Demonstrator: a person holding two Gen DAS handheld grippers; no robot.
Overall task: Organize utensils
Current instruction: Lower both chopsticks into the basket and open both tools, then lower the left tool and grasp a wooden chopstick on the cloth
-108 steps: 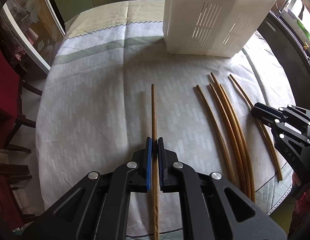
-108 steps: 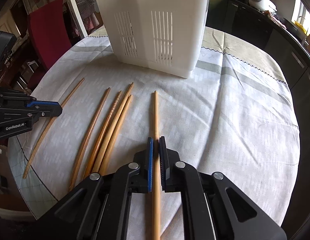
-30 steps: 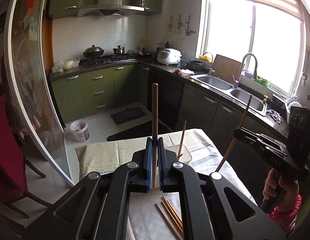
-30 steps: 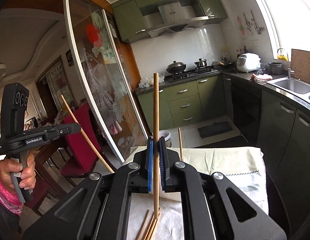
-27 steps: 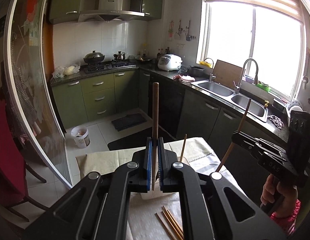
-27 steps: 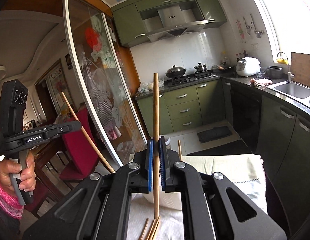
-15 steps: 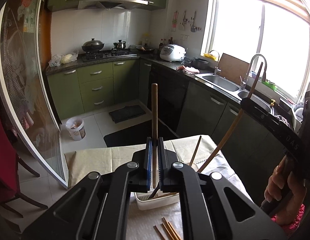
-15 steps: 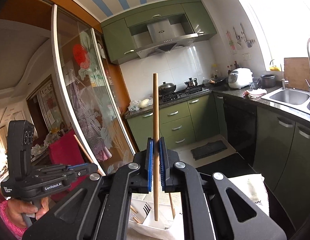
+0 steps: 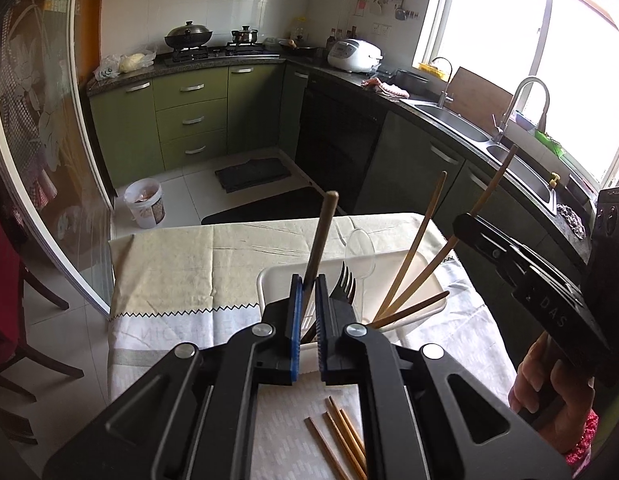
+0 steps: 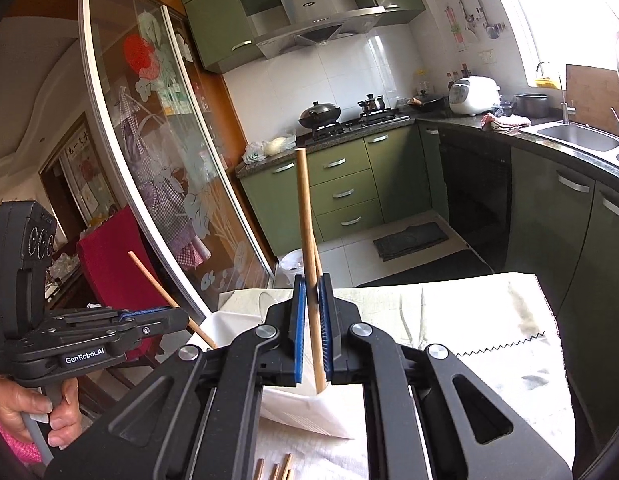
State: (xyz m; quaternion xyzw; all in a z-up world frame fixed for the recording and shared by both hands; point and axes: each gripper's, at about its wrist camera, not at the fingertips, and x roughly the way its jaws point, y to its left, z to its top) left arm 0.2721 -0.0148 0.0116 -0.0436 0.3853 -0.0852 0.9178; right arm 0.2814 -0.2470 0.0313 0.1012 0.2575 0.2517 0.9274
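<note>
My left gripper (image 9: 308, 284) is shut on a dark wooden chopstick (image 9: 321, 240) that leans right, its lower end down in the white utensil bin (image 9: 409, 258). In the right wrist view my right gripper (image 10: 311, 284) has its jaws opening. A tan chopstick (image 10: 305, 216) stands tilted and loose between its blue pads, over the bin (image 10: 221, 324). Inside the bin stand a black fork (image 9: 343, 288), a clear spoon (image 9: 359, 248) and other chopsticks (image 9: 413, 248). Each gripper shows in the other's view: the right gripper (image 9: 459, 220) and the left gripper (image 10: 181, 320).
Several loose chopsticks (image 9: 337, 436) lie on the white tablecloth (image 9: 169, 264) just below my left gripper. A red chair (image 10: 109, 256) and a glass sliding door (image 10: 157, 184) stand to the left. Green kitchen cabinets (image 9: 189, 120) and a sink (image 9: 461, 128) are beyond the table.
Both grippers have come down toward the bin, and the chopsticks' lower ends now reach into it. Both sticks have tipped from upright, and the gap between the right pads has widened.
</note>
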